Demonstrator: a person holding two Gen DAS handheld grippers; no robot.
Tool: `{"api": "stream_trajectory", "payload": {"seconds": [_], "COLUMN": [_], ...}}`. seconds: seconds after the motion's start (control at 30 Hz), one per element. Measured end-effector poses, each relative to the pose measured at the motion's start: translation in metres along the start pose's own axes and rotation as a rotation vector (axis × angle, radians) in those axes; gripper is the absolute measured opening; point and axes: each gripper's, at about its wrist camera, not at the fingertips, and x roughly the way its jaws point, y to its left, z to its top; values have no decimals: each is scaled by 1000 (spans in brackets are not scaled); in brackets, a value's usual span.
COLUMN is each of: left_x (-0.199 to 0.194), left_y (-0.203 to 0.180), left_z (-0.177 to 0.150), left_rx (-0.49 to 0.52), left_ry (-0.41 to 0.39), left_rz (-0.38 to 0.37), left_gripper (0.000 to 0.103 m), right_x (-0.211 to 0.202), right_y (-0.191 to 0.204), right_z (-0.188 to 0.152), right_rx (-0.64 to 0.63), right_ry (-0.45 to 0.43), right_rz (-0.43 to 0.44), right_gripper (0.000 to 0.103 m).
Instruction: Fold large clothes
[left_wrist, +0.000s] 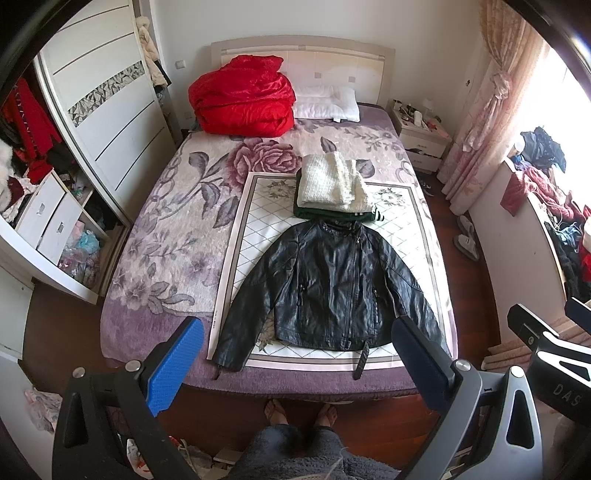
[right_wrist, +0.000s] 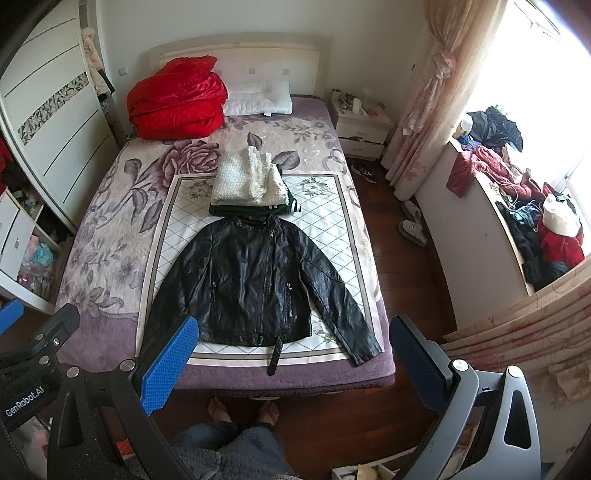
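A black leather jacket (left_wrist: 328, 288) lies flat and face up on a white patterned mat (left_wrist: 243, 258) at the near end of the bed, sleeves spread; it also shows in the right wrist view (right_wrist: 255, 280). My left gripper (left_wrist: 295, 365) is open and empty, held above the foot of the bed, clear of the jacket. My right gripper (right_wrist: 291, 362) is open and empty, beside the left one, also above the bed's foot. A folded white knit garment (left_wrist: 332, 182) sits on a folded dark green one (left_wrist: 306, 213) just beyond the jacket's collar.
A red quilt (left_wrist: 242, 99) and a white pillow (left_wrist: 327, 103) lie at the headboard. A wardrobe (left_wrist: 103, 110) stands to the left, a nightstand (left_wrist: 421, 136) and a clothes-covered counter (right_wrist: 517, 206) to the right. The person's bare feet (left_wrist: 299, 413) stand at the bed's foot.
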Motion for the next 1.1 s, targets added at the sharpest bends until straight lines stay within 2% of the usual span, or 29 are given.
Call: {"api": "stream_trajectory", "payload": {"seconds": [0.17, 0.23, 0.33, 0.4, 0.47, 0.53, 0.63, 0.77, 0.8, 0.87, 0.93, 1.0, 1.07, 1.1], "left_x": [14, 31, 78, 116, 156, 197, 256, 321, 336, 377, 417, 444, 479, 494], "left_y": [-2, -4, -4, -7, -12, -19, -32, -51, -53, -62, -78, -94, -118, -127], "left_z": [15, 24, 35, 41, 45, 48, 44, 23, 18, 5, -12, -24, -38, -42], "left_rx": [22, 41, 75, 97, 100, 100, 118, 154, 150, 138, 162, 206, 238, 244], "left_ry": [-15, -56, -102, -79, -36, 21, 84, 150, 177, 245, 278, 269, 273, 282], "left_rz": [16, 41, 119, 140, 160, 169, 211, 276, 290, 305, 323, 345, 343, 337], "left_gripper": [103, 103, 103, 103, 103, 103, 103, 103, 103, 103, 103, 103, 103, 103], "right_x": [1, 11, 47, 95, 150, 212, 305, 427, 464, 535, 584, 631, 660, 674], "right_y": [3, 5, -8, -19, -39, -67, -106, -141, -150, -166, -176, -188, -197, -201], "right_z": [6, 9, 13, 14, 7, -11, -50, -106, -123, -162, -189, -221, -247, -262], "right_rx": [36, 55, 135, 227, 356, 541, 757, 971, 1035, 1168, 1274, 1383, 1474, 1548], "right_ry": [37, 42, 49, 77, 143, 239, 354, 440, 468, 540, 549, 533, 524, 507], "right_rz": [28, 22, 16, 37, 96, 150, 172, 250, 281, 283, 291, 261, 197, 179], "right_gripper": [103, 103, 103, 103, 103, 103, 103, 103, 103, 103, 101, 98, 92, 85]}}
